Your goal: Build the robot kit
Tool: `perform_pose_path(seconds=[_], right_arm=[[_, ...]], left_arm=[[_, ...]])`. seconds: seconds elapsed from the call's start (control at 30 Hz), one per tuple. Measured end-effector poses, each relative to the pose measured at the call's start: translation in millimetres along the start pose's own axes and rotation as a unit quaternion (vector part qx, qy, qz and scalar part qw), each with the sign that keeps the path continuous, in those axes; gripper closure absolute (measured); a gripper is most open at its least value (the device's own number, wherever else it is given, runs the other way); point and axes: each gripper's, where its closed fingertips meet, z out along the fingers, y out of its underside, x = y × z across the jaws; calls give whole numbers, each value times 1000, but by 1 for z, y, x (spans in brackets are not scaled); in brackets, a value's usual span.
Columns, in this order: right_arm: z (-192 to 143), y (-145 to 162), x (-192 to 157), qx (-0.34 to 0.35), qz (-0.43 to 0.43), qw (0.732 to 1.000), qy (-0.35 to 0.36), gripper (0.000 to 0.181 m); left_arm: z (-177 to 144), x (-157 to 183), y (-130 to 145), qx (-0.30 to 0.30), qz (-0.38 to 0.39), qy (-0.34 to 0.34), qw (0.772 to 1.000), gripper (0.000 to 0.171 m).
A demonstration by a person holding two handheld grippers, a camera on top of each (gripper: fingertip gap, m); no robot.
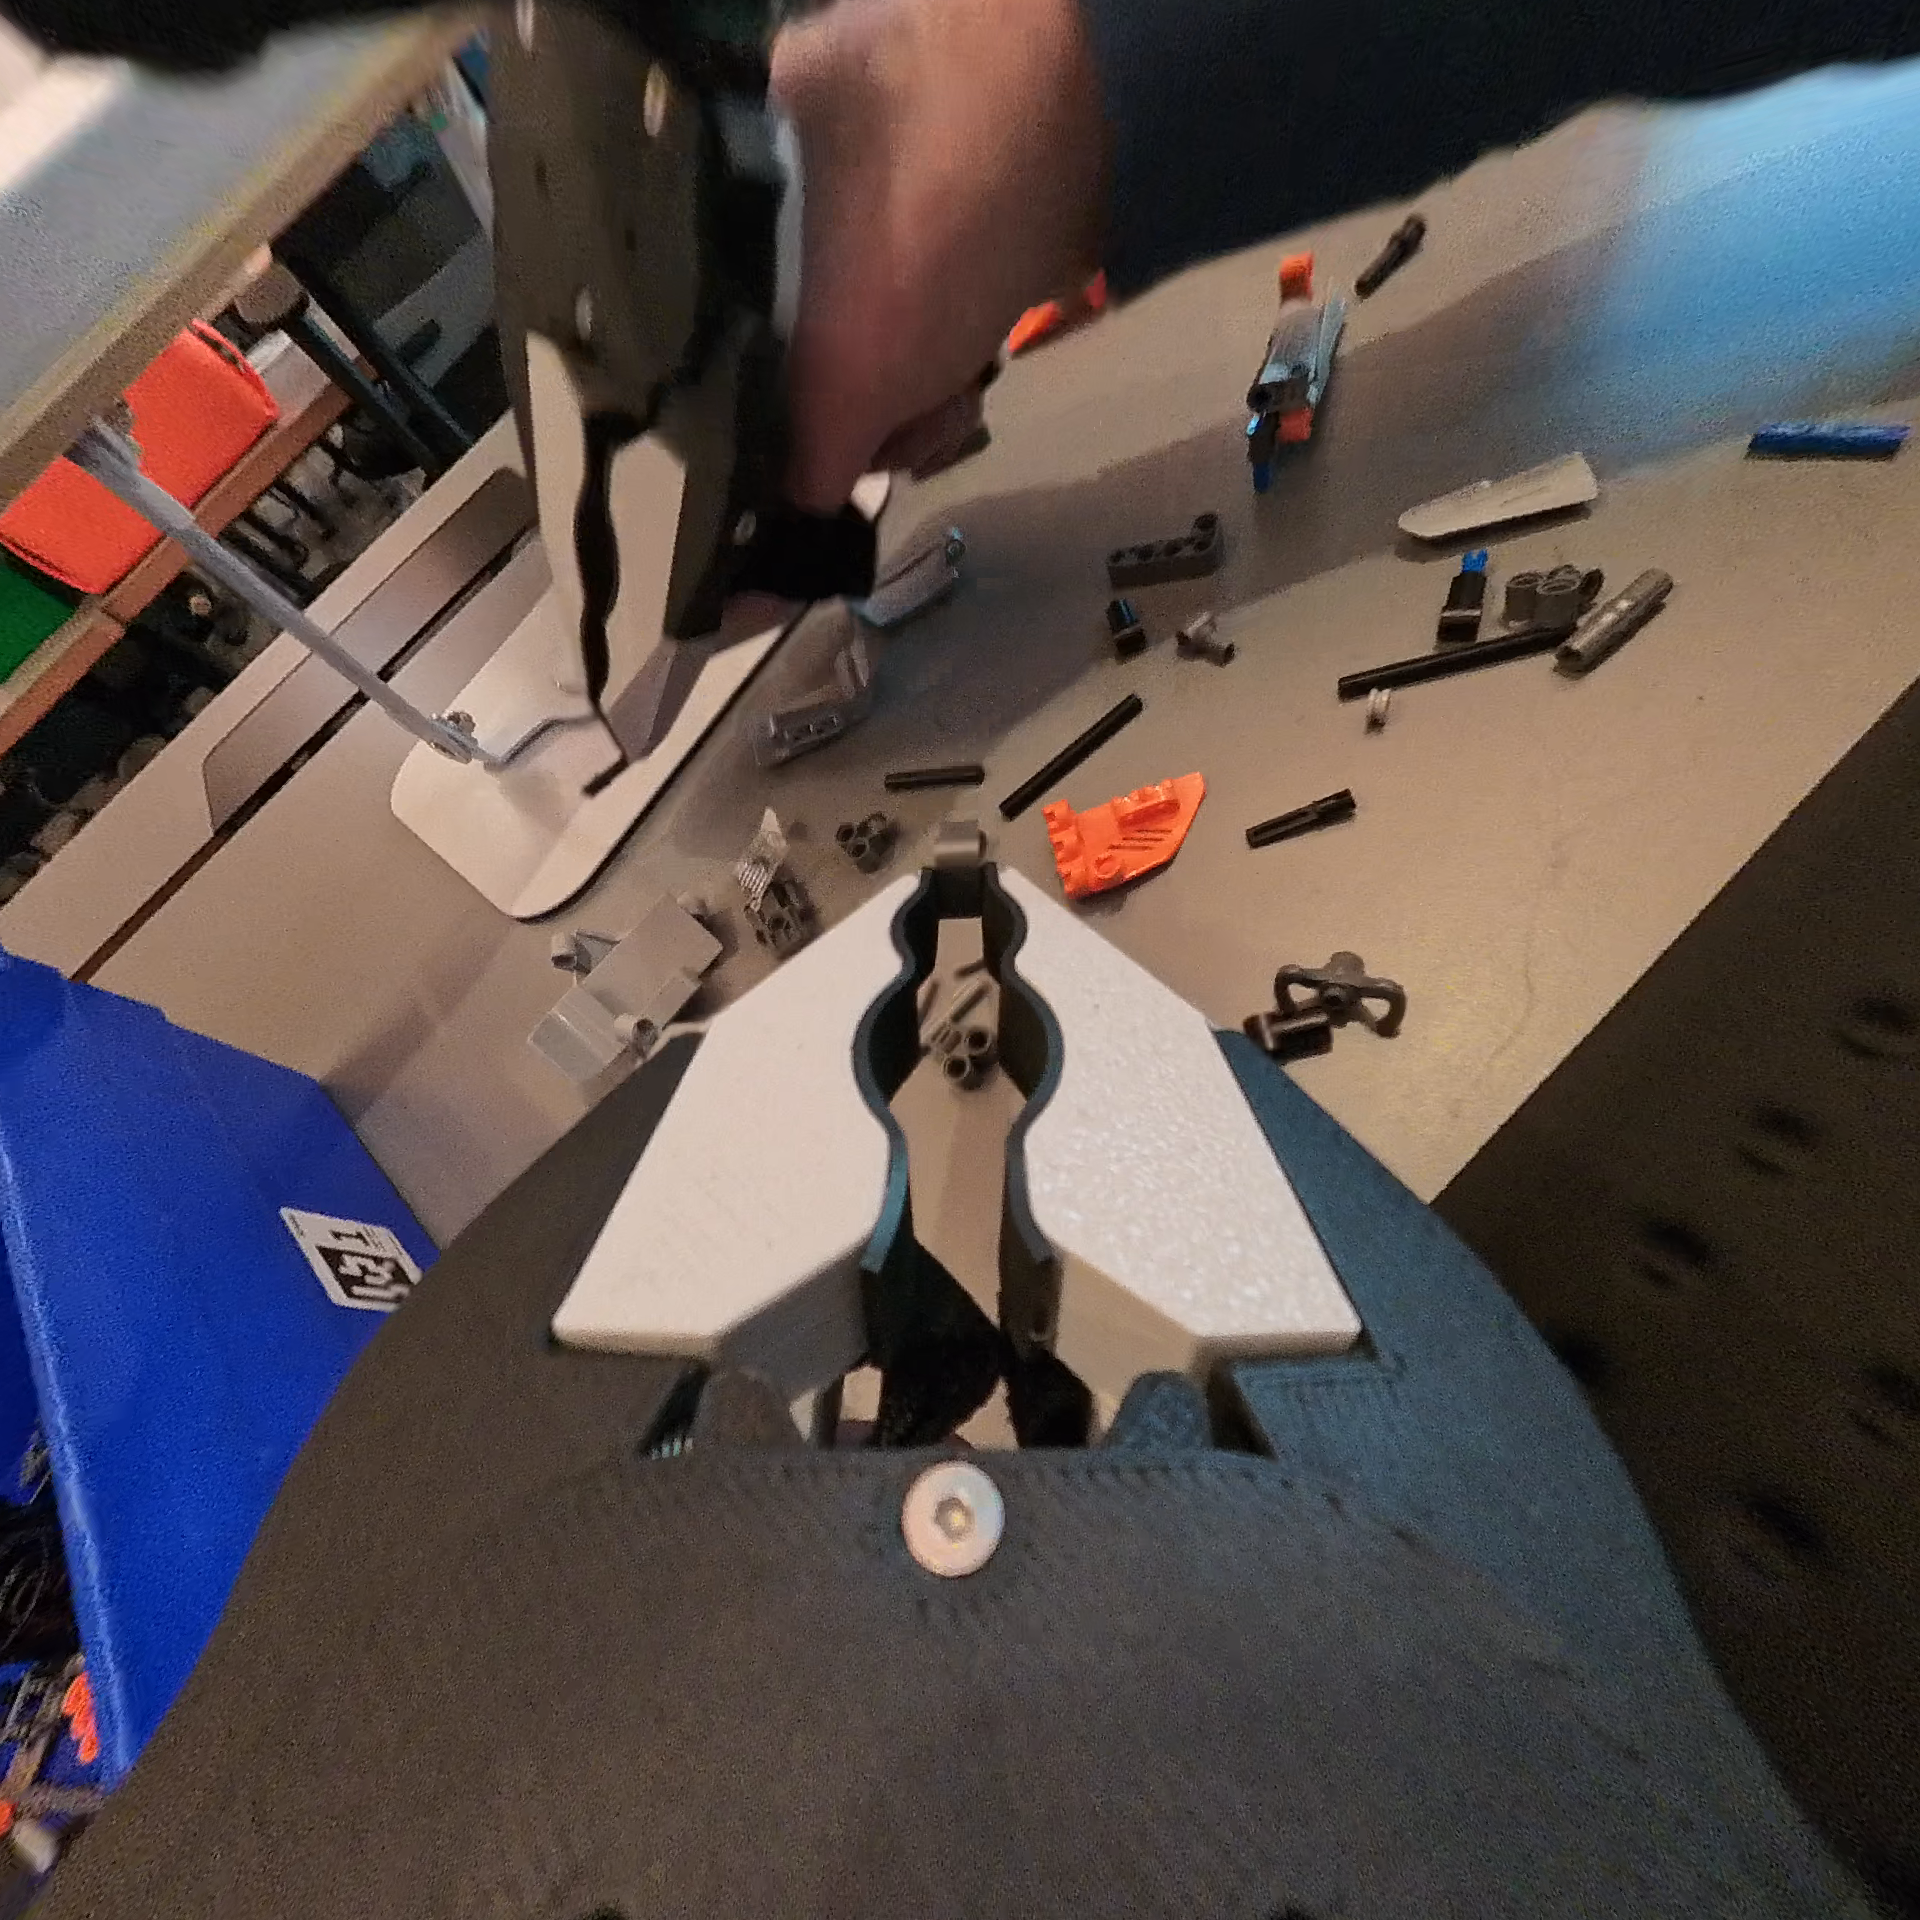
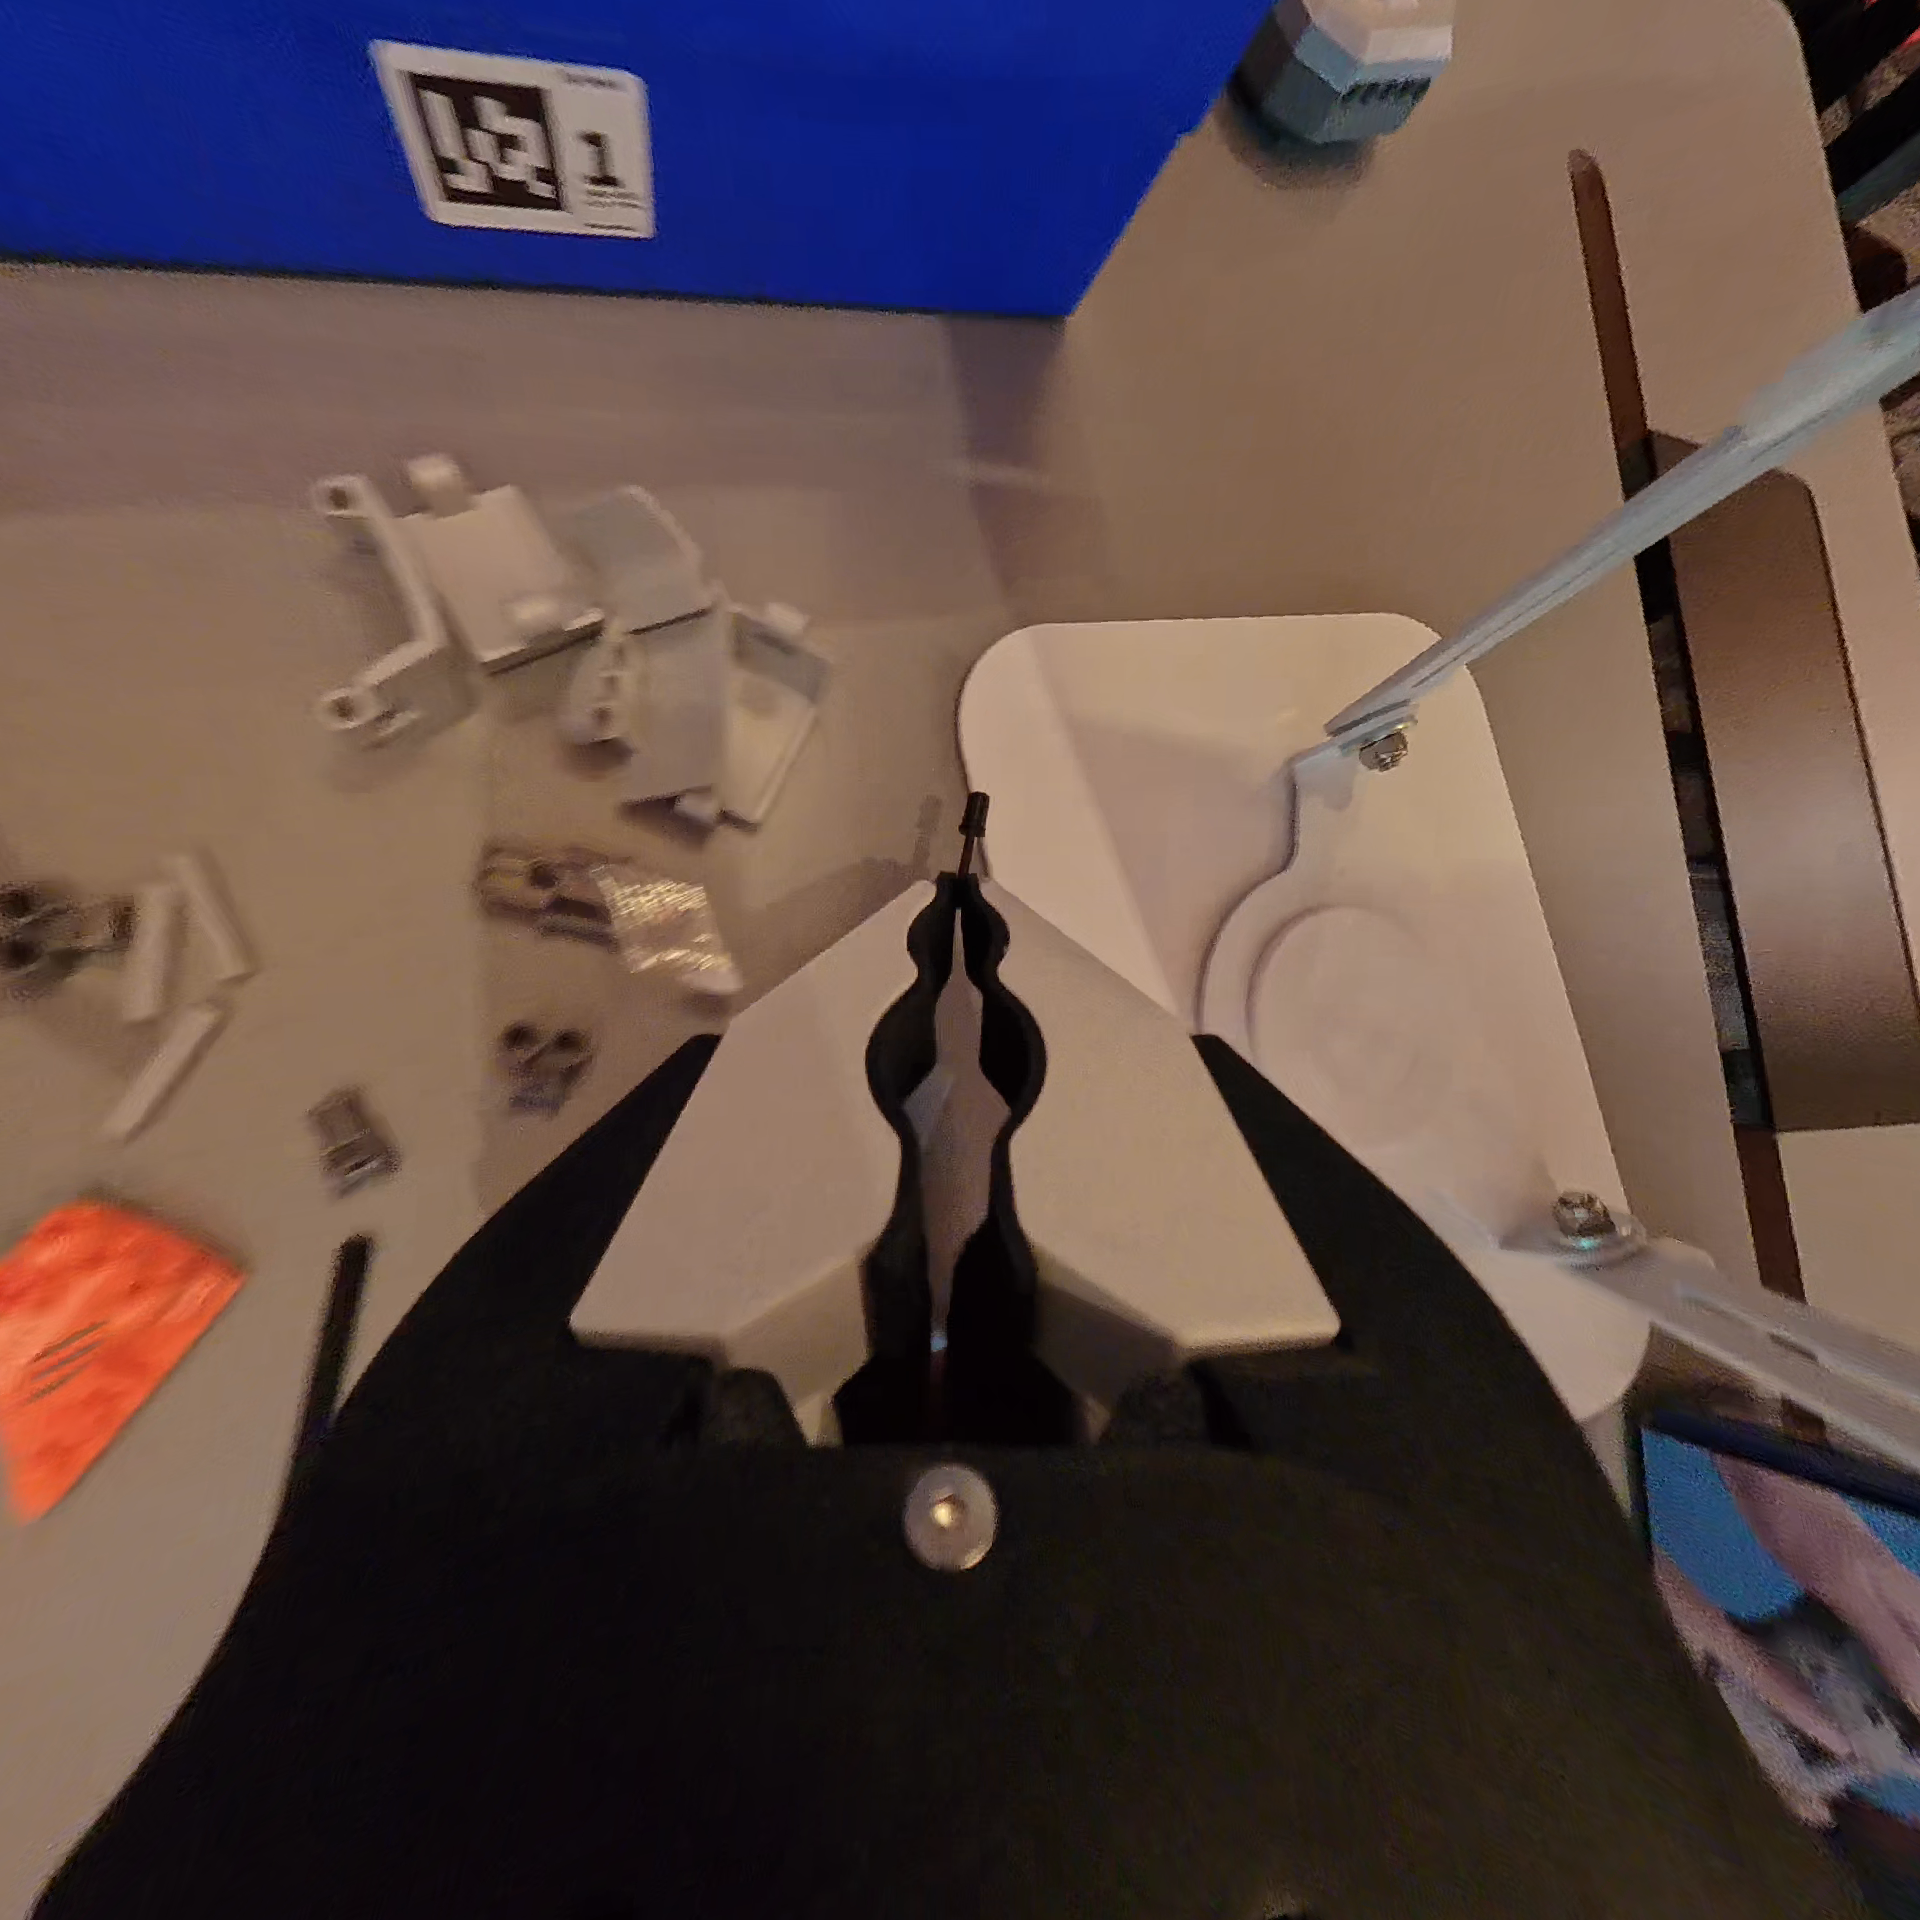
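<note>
In the left wrist view, my left gripper [image 1: 961, 883] is hovering over the grey table [image 1: 1455, 935] with its jaws drawn close, pinching a small grey connector piece [image 1: 958, 840] at the very tips. Just right of the tips an orange panel piece [image 1: 1127, 831] is lying flat, with black axle rods [image 1: 1070, 755] scattered just beyond it. Farther off, my right gripper [image 1: 597, 717] is pointing down at a white stand base [image 1: 582, 800], my hand [image 1: 914, 260] wrapping its grip. A blue bin [image 1: 156, 1247] is sitting at my left, wearing a white sticker with a black square code.

In the right wrist view, my right gripper [image 2: 958, 883] is clamping a thin black pin [image 2: 971, 826], which is sticking out past the tips over the edge of the white stand base [image 2: 1143, 748]. Light grey panel pieces [image 2: 540, 623] are lying to the left, probably clipped together, though blur is hiding the joints. The blue bin [image 2: 831, 156] is standing beyond, showing its coded sticker [image 2: 520, 145].
</note>
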Motion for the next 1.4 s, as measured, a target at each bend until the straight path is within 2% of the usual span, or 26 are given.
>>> perform_pose_path(seconds=[0.1,0.2,0.3,0.43,0.63,0.83,0.97,1.1,1.27,1.4], right_arm=[[-27,-2,-23,20,1,1000,-13,181],[-48,-2,-46,31,-4,999,-22,181],[-64,-1,-71,41,-9,998,-41,181],[-76,5,-92,35,-24,998,-54,181],[-84,15,-109,34,-22,996,-75,181],[-93,14,-119,47,-21,993,-105,181],[-106,4,-133,77,-75,987,-123,181],[-113,-1,-142,78,-114,983,-123,181],[-114,-1,-143,56,-121,984,-116,181],[-116,-1,-146,49,-123,984,-118,181]], left_arm=[[0,-2,10,-29,7,-4,1000,166],[-2,2,21,-62,-19,33,997,166],[2,9,27,-84,-13,50,995,166],[7,23,40,-138,-9,92,986,165],[6,25,46,-156,-21,98,983,165],[-1,21,40,-138,-37,90,986,148],[-11,9,5,-51,-4,52,997,149],[-14,14,-23,12,76,40,996,157],[-5,26,-20,-15,168,39,985,161],[0,30,-18,-18,175,45,983,169]])
